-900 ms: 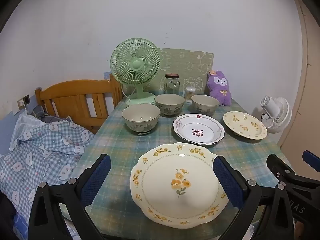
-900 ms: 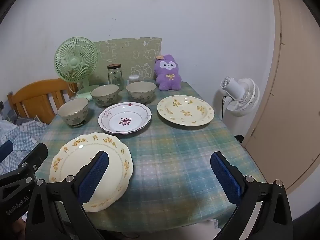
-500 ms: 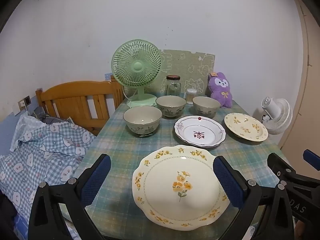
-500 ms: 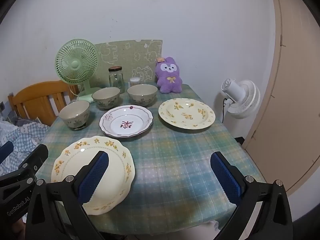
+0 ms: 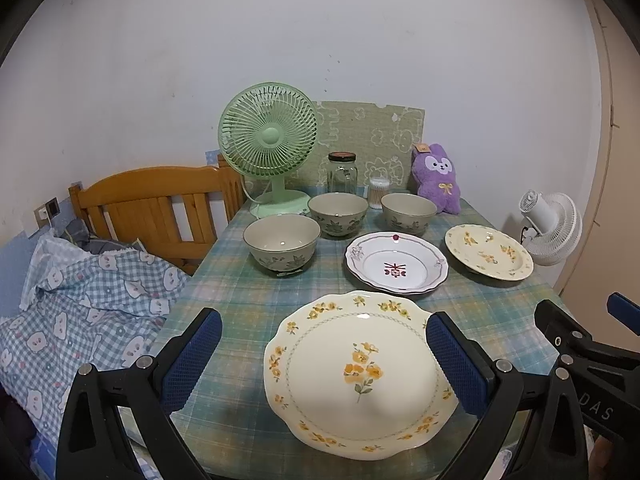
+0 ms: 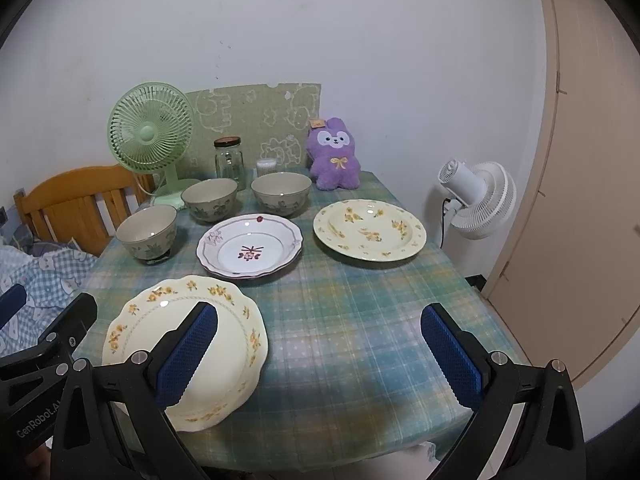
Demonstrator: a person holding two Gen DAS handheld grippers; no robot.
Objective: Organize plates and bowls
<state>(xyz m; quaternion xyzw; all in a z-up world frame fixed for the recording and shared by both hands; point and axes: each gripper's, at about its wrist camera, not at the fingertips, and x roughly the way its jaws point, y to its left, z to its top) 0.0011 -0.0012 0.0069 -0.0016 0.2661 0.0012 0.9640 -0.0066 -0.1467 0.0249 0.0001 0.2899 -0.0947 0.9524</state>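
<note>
both claws are spread wide and grasp nothing: the left claw (image 5: 320, 354) hovers over the near flowered plate (image 5: 356, 372), the right claw (image 6: 320, 354) over bare worktop (image 6: 360, 320) beside it. beyond lie a white plate (image 6: 250, 250), another yellow plate (image 6: 370, 230) and three bowls (image 6: 210, 200).

3 plates are lying flat: a big yellow-flowered plate (image 5: 360, 376) nearest, a white red-trimmed plate (image 5: 396, 262) behind, a cream plate (image 5: 489, 251) rightward. 3 grey-green bowls (image 5: 282, 244) are sitting upright beyond.
</note>
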